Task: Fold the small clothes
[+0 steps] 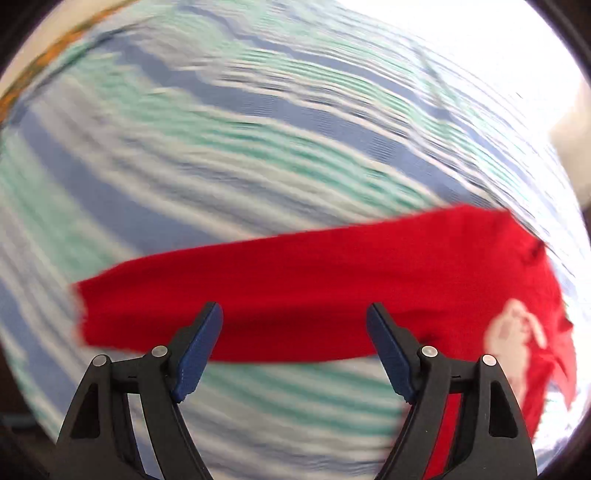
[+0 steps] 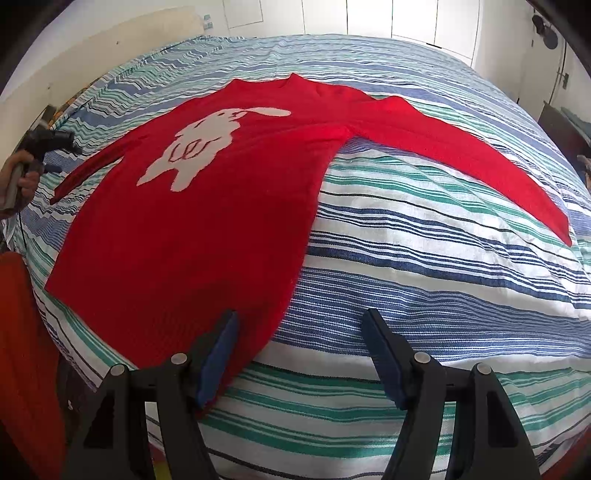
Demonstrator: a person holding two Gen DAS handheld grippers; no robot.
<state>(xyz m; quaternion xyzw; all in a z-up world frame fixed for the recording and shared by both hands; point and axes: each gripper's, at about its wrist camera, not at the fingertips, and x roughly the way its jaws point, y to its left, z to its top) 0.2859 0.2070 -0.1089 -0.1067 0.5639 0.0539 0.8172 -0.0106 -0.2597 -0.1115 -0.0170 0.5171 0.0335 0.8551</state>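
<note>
A red sweater (image 2: pixel 184 229) with a white rabbit motif (image 2: pixel 199 147) lies spread flat, front up, on a striped bedspread (image 2: pixel 406 266). One sleeve (image 2: pixel 461 147) stretches out to the right. My right gripper (image 2: pixel 299 321) hovers open over the hem's near corner; its left finger (image 2: pixel 218 354) overlaps the red edge, and nothing is pinched. In the blurred left wrist view, my left gripper (image 1: pixel 295 314) stands open just above the other sleeve (image 1: pixel 295 280), with the rabbit motif (image 1: pixel 509 332) at the right. A hand (image 2: pixel 22 181) holds that left gripper (image 2: pixel 55 142) at the sweater's far left side.
The bed fills both views, its blue, green and white stripes (image 1: pixel 221 147) running across. An orange-red cloth (image 2: pixel 22 332) hangs at the bed's left edge. White cupboard doors (image 2: pixel 369 18) stand behind the bed, and dark furniture (image 2: pixel 554 118) sits at the right.
</note>
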